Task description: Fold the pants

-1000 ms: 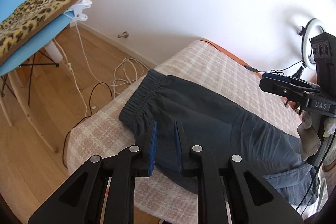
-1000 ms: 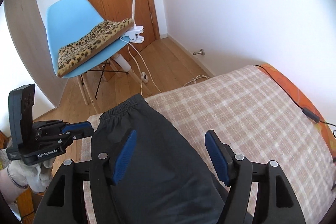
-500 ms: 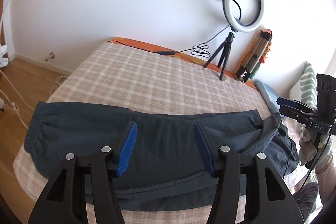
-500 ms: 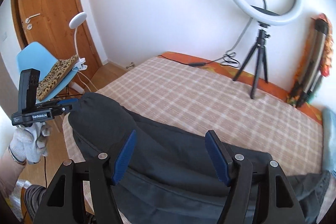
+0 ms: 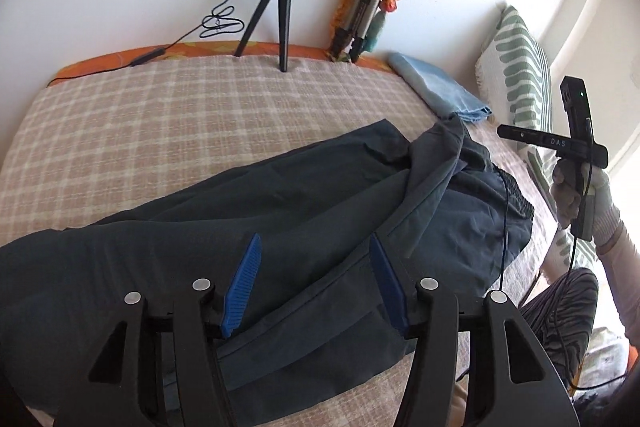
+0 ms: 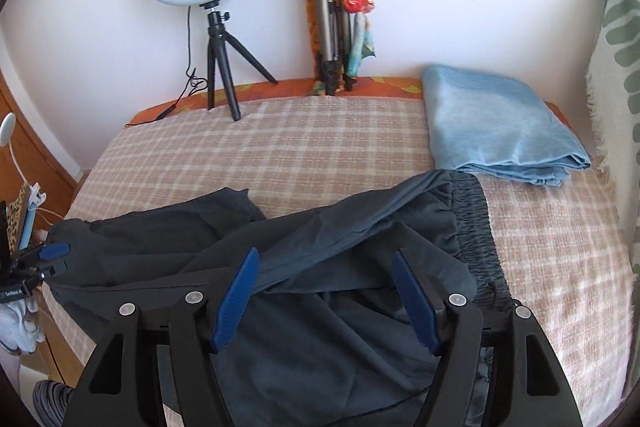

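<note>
Pants (image 5: pixel 280 211): dark, thin, rumpled; on bed (image 5: pixel 140 131), long axis left-right, elastic waistband (image 6: pixel 476 227) at right.
Left tool (image 5: pixel 316 279): blue pads apart, empty, above near leg.
Right tool (image 6: pixel 324 291): apart, empty, nearer waistband.
Far right: folded blue towel (image 6: pixel 496 131).

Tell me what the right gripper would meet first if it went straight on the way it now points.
Most likely the dark grey fabric pants: the open right gripper points down over the crumpled cloth near the gathered elastic waistband, which fills the space between its fingers. Depth is unclear, so how soon is hard to judge.
</note>
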A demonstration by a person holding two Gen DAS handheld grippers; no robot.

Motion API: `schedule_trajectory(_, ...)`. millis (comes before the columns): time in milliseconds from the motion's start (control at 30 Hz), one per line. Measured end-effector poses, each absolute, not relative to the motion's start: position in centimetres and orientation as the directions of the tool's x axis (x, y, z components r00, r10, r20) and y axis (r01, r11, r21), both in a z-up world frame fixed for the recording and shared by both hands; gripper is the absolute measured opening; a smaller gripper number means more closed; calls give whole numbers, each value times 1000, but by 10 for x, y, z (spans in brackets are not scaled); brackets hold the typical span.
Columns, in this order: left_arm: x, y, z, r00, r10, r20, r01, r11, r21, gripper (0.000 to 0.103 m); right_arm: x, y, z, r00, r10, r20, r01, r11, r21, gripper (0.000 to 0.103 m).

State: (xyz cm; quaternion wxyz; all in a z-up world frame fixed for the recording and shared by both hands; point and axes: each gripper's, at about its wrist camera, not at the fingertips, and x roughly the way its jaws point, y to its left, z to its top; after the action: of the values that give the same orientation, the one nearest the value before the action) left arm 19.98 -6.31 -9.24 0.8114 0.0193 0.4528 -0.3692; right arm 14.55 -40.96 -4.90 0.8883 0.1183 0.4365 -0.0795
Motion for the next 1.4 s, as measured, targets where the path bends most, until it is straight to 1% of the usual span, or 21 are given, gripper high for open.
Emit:
schedule_trajectory(33,200,-71,-96,299,-574,-762,619,724,-303,61,147,-421,-52,596,-40,-802,276,948,158,72)
schedule_trajectory(167,197,-98,-108,210,-594,-777,649,679,-343,61,157,-469,-64,565,-50,-823,407,885,225,73)
schedule_trajectory(267,191,-118,-119,174,-567,-805,689,654,-312,61,170,-496,-70,556,-31,-831,463,842,278,73)
schedule_trajectory(400,186,-133,-132,160,-513,-843,718,647,-257,62,194,-510,-76,527,-45,-849,502,822,268,73)
schedule_trajectory(500,186,-136,-137,159,-503,-850,719,649,-249,62,212,-511,-89,495,-35,-868,528,806,268,73)
schedule_trajectory(533,186,-136,-138,162,-501,-850,720,649,-245,62,218,-512,-94,482,-31,-876,541,796,270,72)
schedule_trajectory(600,184,-136,-139,171,-497,-851,725,648,-232,62,228,-510,-104,461,-22,-887,551,791,266,66)
schedule_trajectory(767,179,-139,-141,160,-483,-861,747,629,-214,62,248,-504,-125,393,-48,-918,564,801,200,64)
schedule_trajectory(833,179,-140,-143,174,-462,-870,758,627,-181,62,254,-502,-132,365,-74,-928,567,808,158,59)
schedule_trajectory(867,180,-140,-145,182,-452,-873,756,632,-169,62,256,-500,-136,352,-82,-933,567,811,142,53)
schedule_trajectory(900,181,-140,-147,176,-449,-876,753,635,-174,62,256,-499,-138,342,-87,-936,568,812,132,45)
schedule_trajectory(967,182,-139,-149,164,-453,-876,747,637,-189,62,255,-498,-142,337,-84,-938,570,811,132,34)
schedule_trajectory(1033,180,-139,-150,184,-437,-880,753,638,-160,62,252,-497,-141,348,-84,-934,565,814,137,24)
schedule_trajectory(1067,179,-138,-150,198,-431,-881,757,638,-142,59,249,-497,-139,358,-85,-930,563,814,142,17)
schedule_trajectory(1100,177,-138,-150,200,-441,-875,765,628,-142,43,245,-497,-136,373,-79,-924,560,813,157,10)
schedule_trajectory(1133,176,-137,-149,197,-447,-872,772,619,-143,30,241,-497,-132,393,-72,-917,555,813,174,7)
schedule_trajectory(1167,176,-136,-150,201,-443,-873,774,618,-136,8,236,-497,-126,412,-71,-908,553,812,187,4)
schedule_trajectory(1233,174,-134,-149,205,-448,-870,776,616,-134,7,225,-496,-114,446,-70,-892,543,814,207,2)
schedule_trajectory(1400,169,-128,-147,205,-465,-861,778,612,-145,3,187,-488,-80,524,-97,-846,521,823,228,1)
